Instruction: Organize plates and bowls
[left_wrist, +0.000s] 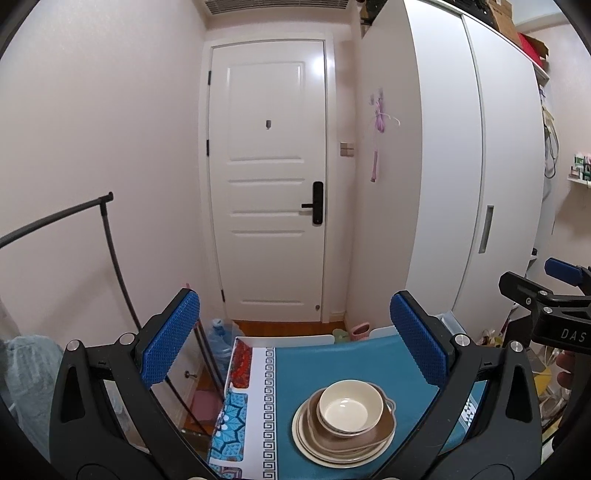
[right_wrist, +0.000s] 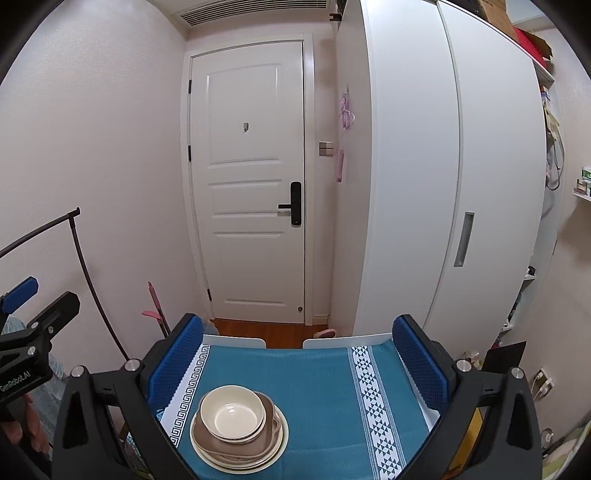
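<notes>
A stack of dishes sits on a table with a teal cloth (left_wrist: 332, 365). A cream bowl (left_wrist: 350, 405) rests on top, over a brown dish (left_wrist: 380, 428) and cream plates (left_wrist: 306, 443). The same bowl (right_wrist: 232, 411), brown dish (right_wrist: 266, 435) and plates (right_wrist: 240, 463) show in the right wrist view, on the cloth (right_wrist: 314, 387). My left gripper (left_wrist: 295, 343) is open and empty, held above the stack. My right gripper (right_wrist: 295, 362) is open and empty, above and right of the stack. Each gripper shows at the edge of the other's view.
A white door (left_wrist: 266, 184) stands behind the table, and a tall white wardrobe (left_wrist: 461, 166) on the right. A black clothes rail (left_wrist: 55, 221) is on the left. A water jug (left_wrist: 221, 339) sits on the floor by the table's far left corner.
</notes>
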